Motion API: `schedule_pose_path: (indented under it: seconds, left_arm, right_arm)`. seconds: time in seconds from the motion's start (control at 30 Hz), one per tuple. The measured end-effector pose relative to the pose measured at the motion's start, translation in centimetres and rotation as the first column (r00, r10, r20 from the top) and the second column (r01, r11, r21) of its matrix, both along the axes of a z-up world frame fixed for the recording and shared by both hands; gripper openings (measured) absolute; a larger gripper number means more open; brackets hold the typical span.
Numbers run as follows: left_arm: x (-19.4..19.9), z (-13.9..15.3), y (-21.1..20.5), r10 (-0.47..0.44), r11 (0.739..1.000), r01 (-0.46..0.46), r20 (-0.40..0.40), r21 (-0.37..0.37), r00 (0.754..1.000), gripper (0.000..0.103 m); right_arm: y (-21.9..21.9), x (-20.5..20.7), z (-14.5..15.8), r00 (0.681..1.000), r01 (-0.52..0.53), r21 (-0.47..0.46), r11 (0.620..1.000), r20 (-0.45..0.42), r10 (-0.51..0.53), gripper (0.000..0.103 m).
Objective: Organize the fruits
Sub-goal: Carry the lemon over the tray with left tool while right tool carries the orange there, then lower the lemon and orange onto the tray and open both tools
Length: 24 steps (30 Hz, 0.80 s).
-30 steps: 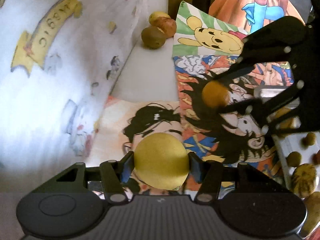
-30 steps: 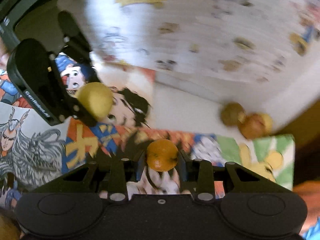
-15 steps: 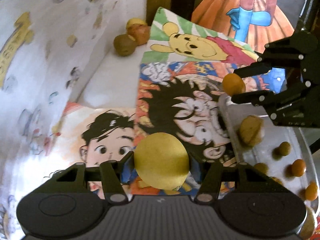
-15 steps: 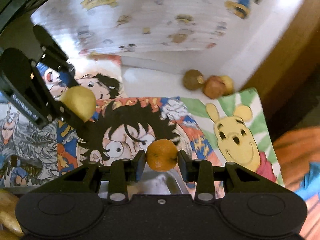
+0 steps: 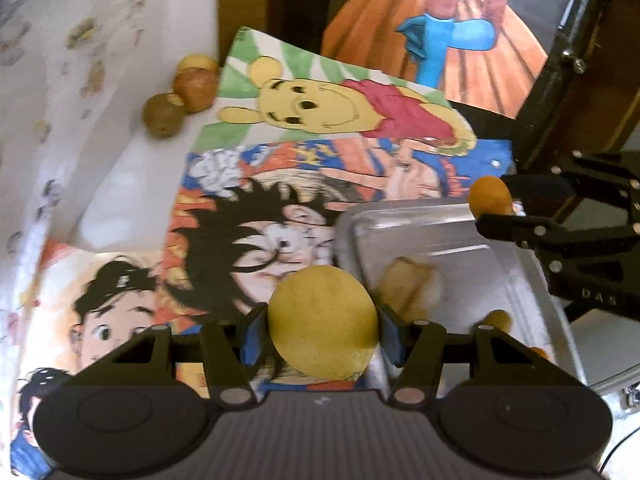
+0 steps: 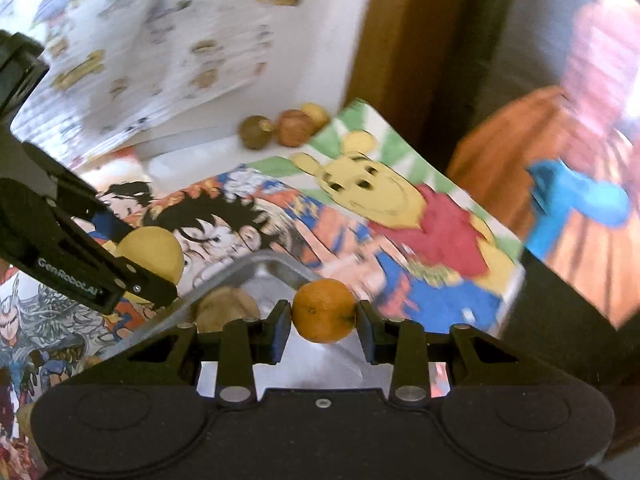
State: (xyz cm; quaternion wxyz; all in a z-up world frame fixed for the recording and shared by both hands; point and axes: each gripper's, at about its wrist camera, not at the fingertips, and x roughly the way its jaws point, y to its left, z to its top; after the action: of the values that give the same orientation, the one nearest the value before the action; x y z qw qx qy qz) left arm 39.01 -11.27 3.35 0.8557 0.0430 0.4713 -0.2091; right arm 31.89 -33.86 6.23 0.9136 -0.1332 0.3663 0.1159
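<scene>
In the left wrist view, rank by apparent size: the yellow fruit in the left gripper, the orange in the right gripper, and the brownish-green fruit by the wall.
1. Yellow fruit, though closest to the camera.
2-3. Orange and brownish-green fruit: alike, unranked.

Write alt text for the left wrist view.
The left gripper clamps a yellow fruit above cartoon posters. At right, the right gripper holds an orange over the far rim of a metal tray with a few fruits in it. Three more fruits sit by the far wall.
</scene>
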Motion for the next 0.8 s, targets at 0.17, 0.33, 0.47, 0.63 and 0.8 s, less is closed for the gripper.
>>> schedule_pose_path:
  seconds: [0.17,0.33,0.47,0.63,0.8]
  left_arm:
    - [-0.8,-0.1,-2.5,-0.04,0.999,0.04,-0.021,-0.019,0.999,0.062]
    - [-2.0,-0.2,-4.4,-0.077,0.997,0.076,-0.038,-0.029,0.996,0.062]
    - [-2.6,-0.5,-5.7,-0.095,0.995,0.094,-0.053,-0.026,0.994,0.062]
    - [-2.8,-0.7,-6.6,-0.093,0.996,0.092,-0.059,-0.021,0.994,0.062]
    - [-2.7,-1.0,-7.2,-0.076,0.997,0.075,-0.082,-0.019,0.994,0.062]
  right_arm:
    - [-1.5,-2.6,-0.9,0.994,0.108,0.024,0.994,-0.032,-0.107,0.038]
    - [-2.4,-4.9,-1.9,0.984,0.165,0.033,0.986,-0.076,-0.162,0.038]
    - [-2.8,-6.1,-2.3,0.979,0.185,0.042,0.982,-0.097,-0.181,0.038]
    - [-3.1,-6.8,-2.5,0.974,0.203,0.056,0.978,-0.11,-0.196,0.038]
    - [-3.0,-7.1,-3.0,0.973,0.2,0.049,0.978,-0.125,-0.193,0.038]
